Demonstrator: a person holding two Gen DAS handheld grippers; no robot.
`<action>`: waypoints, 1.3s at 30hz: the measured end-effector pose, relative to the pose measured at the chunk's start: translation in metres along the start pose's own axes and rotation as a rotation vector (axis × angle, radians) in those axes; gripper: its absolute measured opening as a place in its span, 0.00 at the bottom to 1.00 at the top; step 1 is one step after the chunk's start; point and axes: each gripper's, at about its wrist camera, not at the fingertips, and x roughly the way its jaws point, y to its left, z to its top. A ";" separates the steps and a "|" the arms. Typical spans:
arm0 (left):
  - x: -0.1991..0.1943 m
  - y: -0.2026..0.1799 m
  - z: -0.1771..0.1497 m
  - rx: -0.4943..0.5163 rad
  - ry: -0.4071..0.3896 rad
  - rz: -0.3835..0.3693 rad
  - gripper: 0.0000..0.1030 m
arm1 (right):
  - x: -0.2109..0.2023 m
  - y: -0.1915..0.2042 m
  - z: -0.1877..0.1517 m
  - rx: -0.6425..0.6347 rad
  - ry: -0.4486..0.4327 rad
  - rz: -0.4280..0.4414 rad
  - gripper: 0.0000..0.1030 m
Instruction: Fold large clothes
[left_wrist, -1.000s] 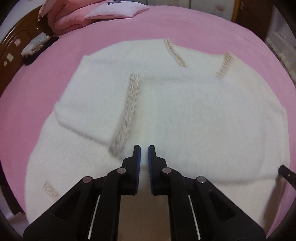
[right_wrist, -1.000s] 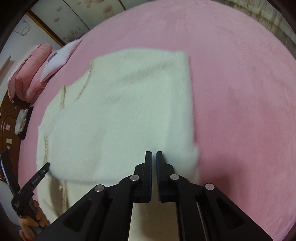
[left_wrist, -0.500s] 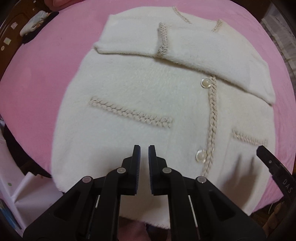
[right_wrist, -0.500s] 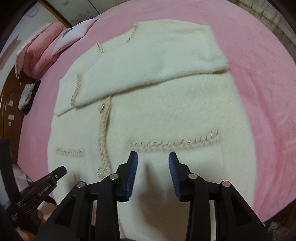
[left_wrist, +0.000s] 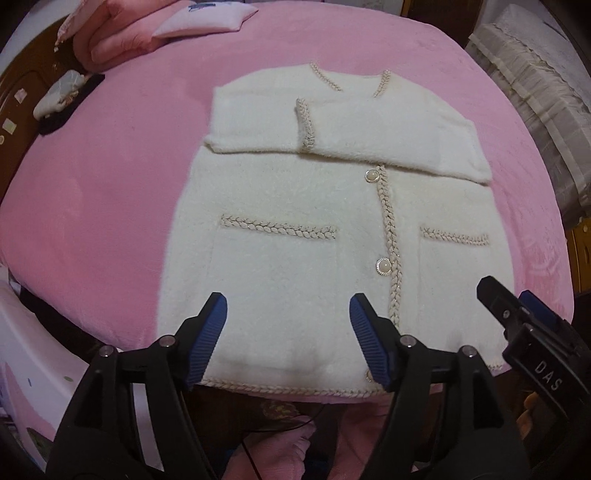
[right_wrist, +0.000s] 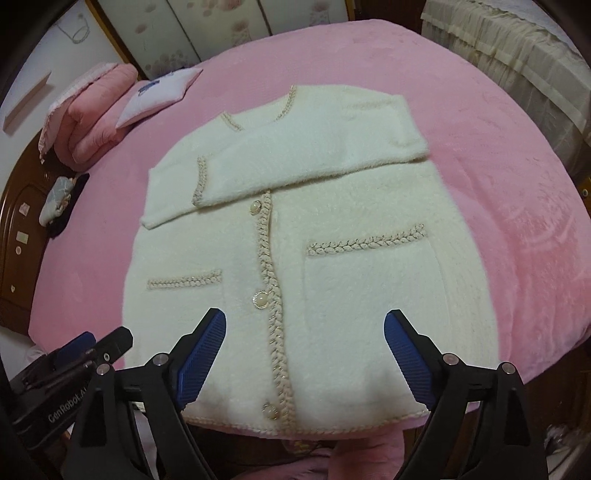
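A cream fluffy cardigan (left_wrist: 303, 229) (right_wrist: 332, 229) with braided trim and pearl buttons lies flat on the pink bed, front up. Both sleeves are folded across its chest. My left gripper (left_wrist: 288, 332) hovers above the hem on the left side, jaws opening, nothing between the blue pads. My right gripper (right_wrist: 304, 350) hangs over the hem near the button line, jaws opening wide and empty. Each gripper shows at the edge of the other's view: the right gripper (left_wrist: 524, 325), the left gripper (right_wrist: 85, 354).
The pink bedspread (left_wrist: 92, 206) surrounds the cardigan. A pink folded quilt (right_wrist: 92, 118) and a pale pillow (right_wrist: 162, 92) lie at the headboard end, with a small bundle (left_wrist: 61, 96) nearby. Cream bedding (right_wrist: 509, 48) is stacked beyond the bed's right side. The bed's near edge lies under the hem.
Both grippers have pulled back from the folded sleeves toward the hem and risen. Both went from shut to open, letting the sleeves lie across the chest.
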 end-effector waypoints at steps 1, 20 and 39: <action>-0.003 0.001 -0.003 0.008 0.000 0.007 0.67 | 0.000 0.001 -0.001 0.004 -0.008 0.007 0.87; 0.054 0.079 -0.087 -0.170 -0.096 -0.117 0.67 | -0.006 -0.058 -0.087 0.280 -0.089 0.193 0.88; 0.106 0.151 -0.110 -0.034 0.040 -0.193 0.67 | 0.049 -0.231 -0.136 0.207 0.036 0.090 0.69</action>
